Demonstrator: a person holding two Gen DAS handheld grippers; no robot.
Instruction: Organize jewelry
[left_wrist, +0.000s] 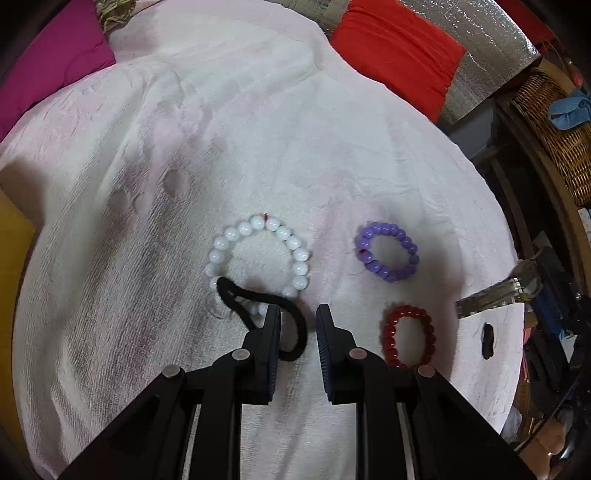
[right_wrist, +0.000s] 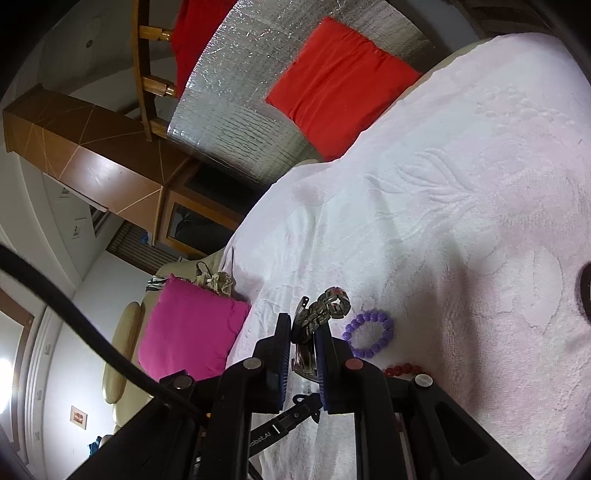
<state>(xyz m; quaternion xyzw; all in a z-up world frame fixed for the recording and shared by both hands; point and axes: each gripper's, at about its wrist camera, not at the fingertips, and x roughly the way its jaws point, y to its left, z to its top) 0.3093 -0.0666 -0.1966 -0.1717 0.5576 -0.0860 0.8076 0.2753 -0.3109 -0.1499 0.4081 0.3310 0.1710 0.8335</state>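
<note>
The right tool (right_wrist: 303, 334) pinches the metal watch (right_wrist: 320, 314) above the white towel (right_wrist: 461, 184), where it may slip, while the spread left tool (left_wrist: 298, 314) could snag the black hair tie (left_wrist: 258, 299) lying across the white bracelet (left_wrist: 258, 254).

On my towel (left_wrist: 258, 147), the large bead bracelet (left_wrist: 258, 254) lies left of two smaller bracelets (left_wrist: 388, 253), (left_wrist: 408, 336); a hair tie (left_wrist: 291, 314) overlaps its near side. Cushions (left_wrist: 399, 51) sit beyond the far edge.

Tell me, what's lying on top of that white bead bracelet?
A black elastic hair loop drapes over the near side of the white bead bracelet, covering several beads. The left tongs hide part of the loop.
</note>
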